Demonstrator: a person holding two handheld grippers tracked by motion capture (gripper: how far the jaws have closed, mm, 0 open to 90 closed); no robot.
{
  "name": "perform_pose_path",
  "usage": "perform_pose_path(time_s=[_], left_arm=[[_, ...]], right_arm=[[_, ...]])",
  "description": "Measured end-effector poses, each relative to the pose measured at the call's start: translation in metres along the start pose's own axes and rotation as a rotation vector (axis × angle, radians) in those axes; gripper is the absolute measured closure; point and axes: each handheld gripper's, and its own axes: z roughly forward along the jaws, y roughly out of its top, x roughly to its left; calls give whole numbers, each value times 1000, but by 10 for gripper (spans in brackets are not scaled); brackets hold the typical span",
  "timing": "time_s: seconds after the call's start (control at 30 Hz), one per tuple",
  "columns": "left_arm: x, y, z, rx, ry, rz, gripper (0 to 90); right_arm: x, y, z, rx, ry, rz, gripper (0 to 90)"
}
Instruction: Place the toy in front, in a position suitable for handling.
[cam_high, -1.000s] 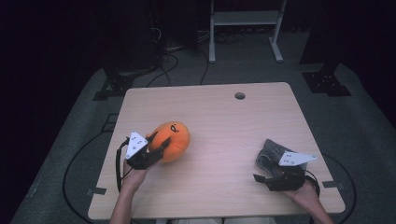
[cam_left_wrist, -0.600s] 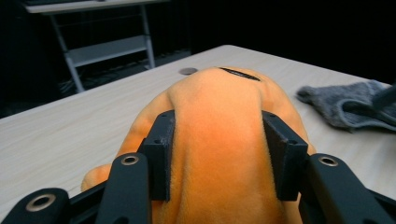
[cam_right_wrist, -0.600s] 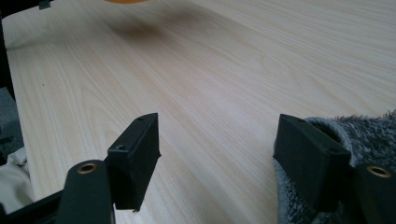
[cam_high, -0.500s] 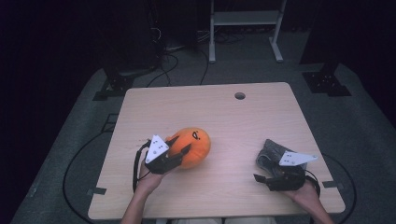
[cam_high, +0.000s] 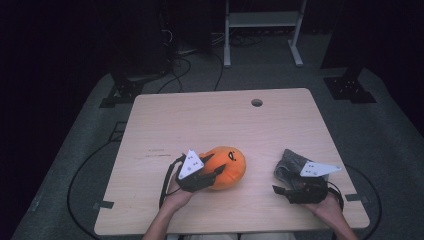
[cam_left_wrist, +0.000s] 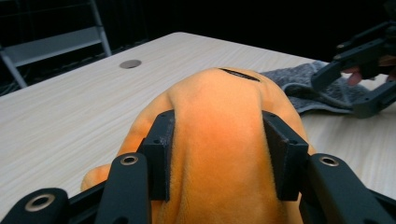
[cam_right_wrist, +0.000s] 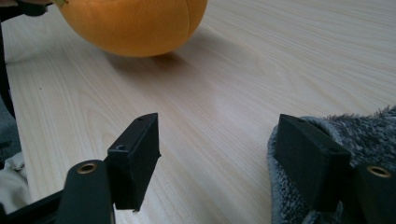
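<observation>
A round orange plush toy with a black mark on top lies on the wooden table, left of the middle near the front. My left gripper is shut on it; in the left gripper view both pads press into the plush toy. A grey fuzzy cloth lies at the front right. My right gripper stands open beside it. In the right gripper view one jaw rests against the cloth, the gap between the jaws holds nothing, and the plush toy sits farther off.
A small round hole sits in the table's far side. Cables and a dark stand base lie on the floor to the far left, a white frame behind. The right gripper shows in the left gripper view over the cloth.
My left gripper has carried the orange plush toy rightward along the table's front, closer to the grey cloth. The right hand and the cloth have kept still.
</observation>
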Motion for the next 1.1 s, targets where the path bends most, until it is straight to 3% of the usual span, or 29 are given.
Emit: perform_pose_path(time_s=[0.33,0.67,0.7,0.77,0.9,1.1], left_arm=[[-15,-4,19,41,-60,22,513],[-24,-6,34,66,-89,57,500],[-24,-7,34,66,-89,55,482],[-24,-6,34,64,-85,45,361],[-20,1,26,38,-113,4,170],[-14,5,14,30,-77,10,123]], right_arm=[[-7,0,-4,-25,-19,31,297],[-10,0,-9,-34,-39,25,297],[-10,0,-10,-35,-42,26,297],[-11,1,-11,-38,-44,27,297],[-15,2,-12,-46,-53,38,297],[-18,2,-10,-47,-53,41,299]])
